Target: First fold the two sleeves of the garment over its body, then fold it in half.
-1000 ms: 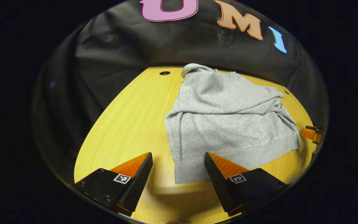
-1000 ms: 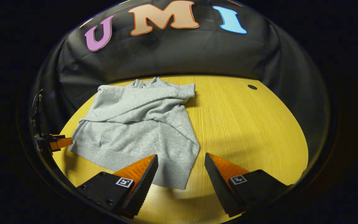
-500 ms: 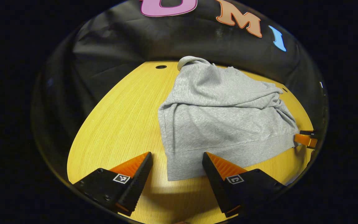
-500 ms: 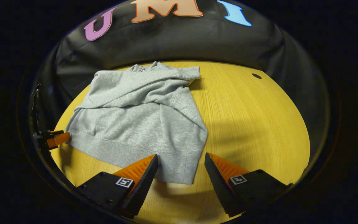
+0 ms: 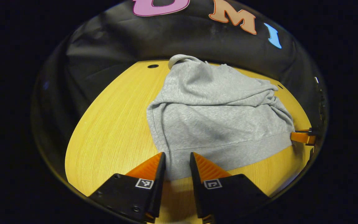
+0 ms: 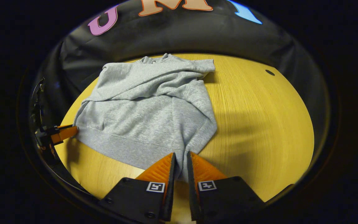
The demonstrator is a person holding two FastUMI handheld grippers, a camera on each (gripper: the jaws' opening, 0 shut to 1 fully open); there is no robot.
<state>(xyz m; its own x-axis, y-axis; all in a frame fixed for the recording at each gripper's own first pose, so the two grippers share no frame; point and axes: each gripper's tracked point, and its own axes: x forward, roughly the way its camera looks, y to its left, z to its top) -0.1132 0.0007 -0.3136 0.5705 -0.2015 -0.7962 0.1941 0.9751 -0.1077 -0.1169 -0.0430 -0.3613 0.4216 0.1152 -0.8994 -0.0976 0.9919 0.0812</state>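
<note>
One wooden table [image 5: 110, 124], lying under everything. One grey garment [image 5: 216, 115] [image 6: 148, 105], sleeves lying folded across its body, resting mid-table. Two grippers: left gripper [image 5: 177, 160] pinching the near-left hem corner, fingers nearly together; right gripper [image 6: 180, 160] clamping the near-right hem corner, fingers closing on the cloth.

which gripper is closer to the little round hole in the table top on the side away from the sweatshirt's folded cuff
Left. The left gripper sits at the sweatshirt's hem corner on the hole's side. The right gripper sits at the opposite hem corner, across the garment.
</note>
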